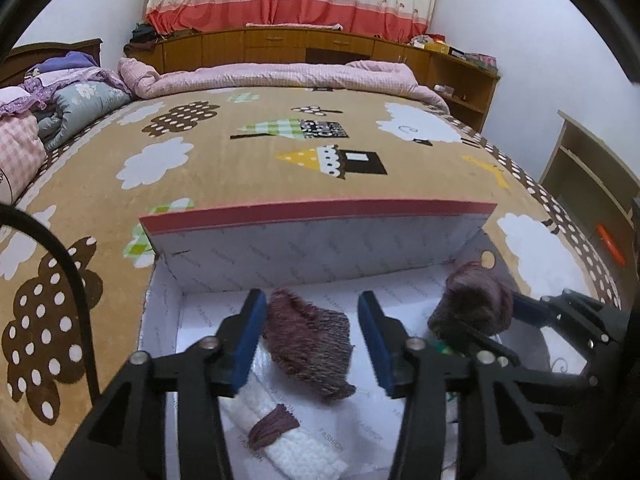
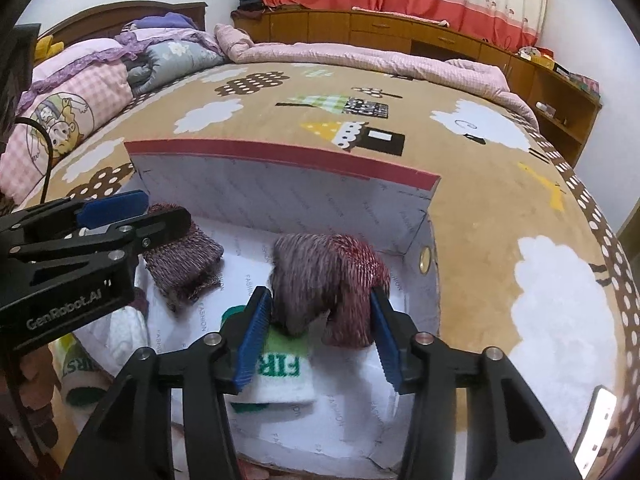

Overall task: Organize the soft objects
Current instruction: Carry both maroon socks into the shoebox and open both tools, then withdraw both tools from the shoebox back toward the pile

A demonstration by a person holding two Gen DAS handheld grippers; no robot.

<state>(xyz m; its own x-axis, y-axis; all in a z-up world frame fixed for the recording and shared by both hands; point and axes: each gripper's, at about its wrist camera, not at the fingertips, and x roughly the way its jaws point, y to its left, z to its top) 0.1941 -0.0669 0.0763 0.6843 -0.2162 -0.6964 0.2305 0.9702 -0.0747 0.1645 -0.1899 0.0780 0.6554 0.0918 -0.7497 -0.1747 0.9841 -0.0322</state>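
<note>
An open white shoebox with a red-edged lid lies on the bed. My left gripper is open above a maroon knit sock lying on the box floor; that sock also shows in the right wrist view. My right gripper holds a second maroon knit sock between its blue pads, over the box's right part; it shows in the left wrist view too. A white sock with a maroon cuff and a white-and-green sock lie in the box.
The bed cover is tan with clouds and houses. Folded quilts and pillows lie at the far left, a pink quilt at the far end. Wooden cabinets and a shelf stand beyond. More socks lie left of the box.
</note>
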